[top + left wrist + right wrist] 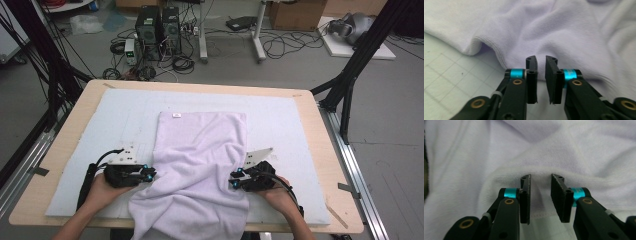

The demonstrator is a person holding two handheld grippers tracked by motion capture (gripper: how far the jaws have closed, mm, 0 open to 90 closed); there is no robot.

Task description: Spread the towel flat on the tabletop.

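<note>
Rumpled near half of a lilac towel remains unfolded; left claw and right claw flank it, both narrowly parted, empty.

We see a light wooden worktop with rounded corners, covered by a pale mat marked with a faint grid. Beyond it lies a grey floor strewn with tangled black cables. Two dark computer towers stand side by side on the floor, next to the white legs of a desk. A cardboard box sits at the back. Black frame struts rise at both sides. The light is even and soft.
</note>
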